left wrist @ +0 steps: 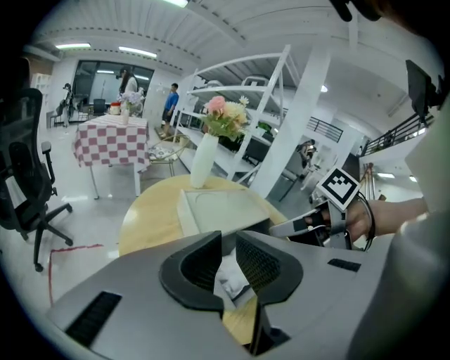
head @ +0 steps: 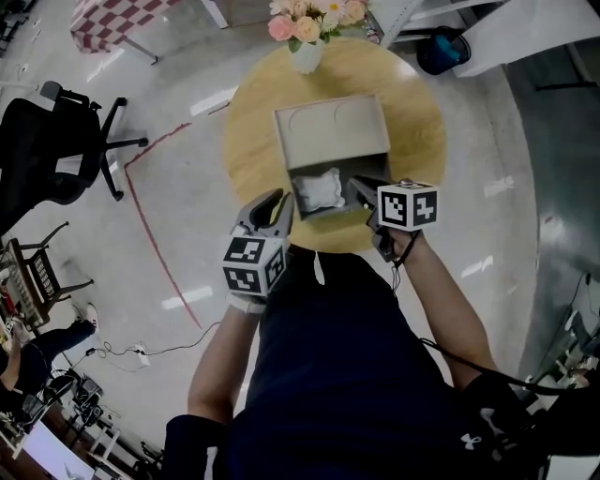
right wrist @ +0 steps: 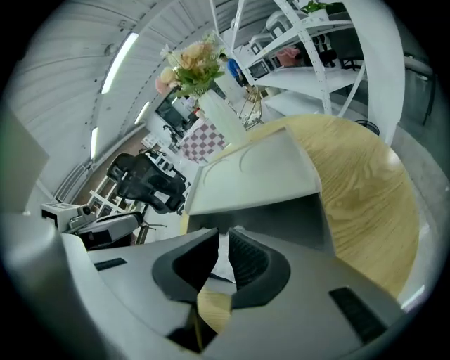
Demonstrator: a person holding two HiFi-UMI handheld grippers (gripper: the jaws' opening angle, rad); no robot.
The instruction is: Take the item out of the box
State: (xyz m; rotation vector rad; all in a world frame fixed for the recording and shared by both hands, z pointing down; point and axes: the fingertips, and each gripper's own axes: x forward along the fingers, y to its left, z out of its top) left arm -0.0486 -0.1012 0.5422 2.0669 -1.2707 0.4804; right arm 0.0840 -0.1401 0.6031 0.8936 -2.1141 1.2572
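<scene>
An open grey box lies on the round wooden table, its lid folded back toward the vase. A white packet rests inside the near half. My left gripper is at the box's near left corner. Its jaws are drawn together, and the packet shows through the slit between them. My right gripper is at the box's near right corner. Its jaws are also together with nothing held, and the packet and the lid lie beyond them.
A white vase of flowers stands at the table's far edge behind the box. A black office chair is on the floor to the left. A checked table and white shelving stand farther off.
</scene>
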